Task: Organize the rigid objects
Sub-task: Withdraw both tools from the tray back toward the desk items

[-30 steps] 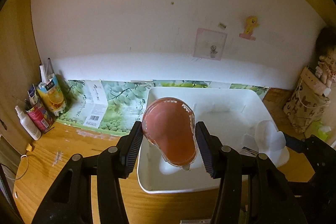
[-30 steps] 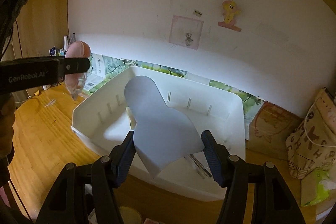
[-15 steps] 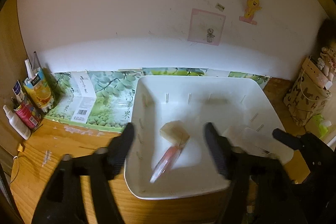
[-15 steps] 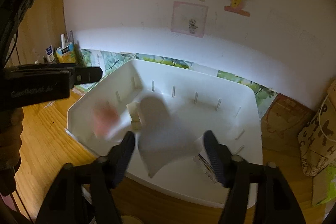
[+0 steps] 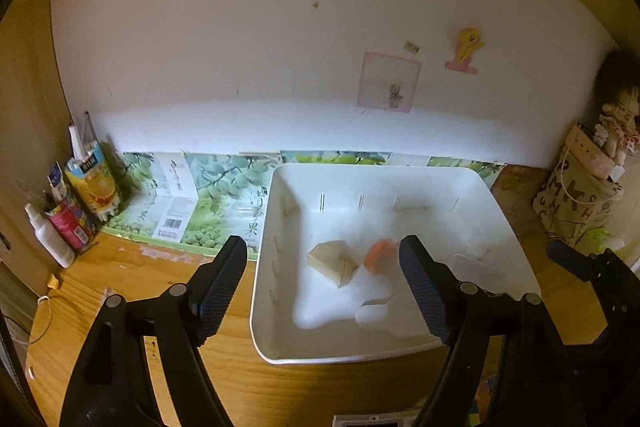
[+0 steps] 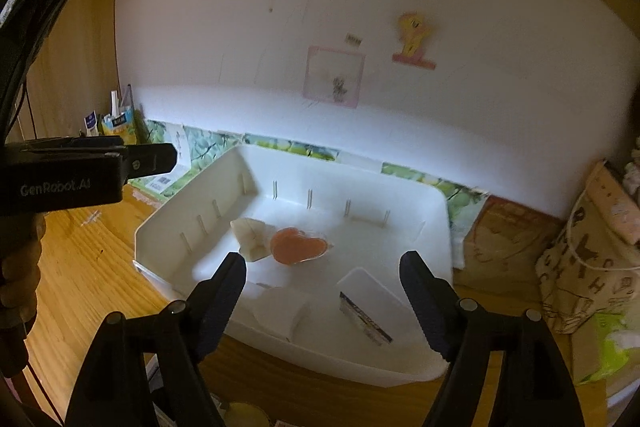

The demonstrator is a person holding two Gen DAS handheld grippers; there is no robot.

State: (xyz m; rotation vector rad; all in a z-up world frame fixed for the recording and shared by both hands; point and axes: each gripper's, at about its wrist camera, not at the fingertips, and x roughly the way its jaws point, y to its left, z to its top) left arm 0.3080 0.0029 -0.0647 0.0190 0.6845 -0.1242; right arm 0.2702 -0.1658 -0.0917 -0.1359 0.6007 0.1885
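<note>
On the wooden desk (image 5: 132, 291), seen from the left wrist, a white bin (image 5: 516, 239) sits against flattened green fruit cartons (image 5: 200, 195) printed with Chinese characters and a barcode. The left claw (image 5: 322, 285) hangs above the bin's near left corner, its jaws spreading wider with nothing between them. Inside the bin lie a tan block (image 5: 332, 261), a blurred pink-orange case (image 5: 378, 257) just right of it, a clear lidded box (image 5: 476, 267) and a white flat piece (image 5: 384, 315) near the front wall. At the left edge stand a white spray bottle (image 5: 50, 239), a red can (image 5: 68, 227) and an orange juice carton (image 5: 94, 183); its lettering is too small to read. A brown lettered bag (image 5: 576, 199) stands at the right, and the wall carries a pink-framed drawing (image 5: 388, 83) and a yellow pony sticker (image 5: 466, 49).

From the right wrist, the right claw (image 6: 322, 297) is over the bin's (image 6: 436, 211) near wall, jaws also opening and empty. This view shows the pink-orange case (image 6: 298, 247) sharply as a heart shape touching the tan block (image 6: 250, 237), and a printed label strip (image 6: 366, 319) on the clear box (image 6: 368, 291). It also shows the left claw's body from the side, marked "GenRobot.AI", with a hand (image 6: 18, 267) gripping it, and a green packet (image 6: 608, 343) by the bag (image 6: 588, 267).
</note>
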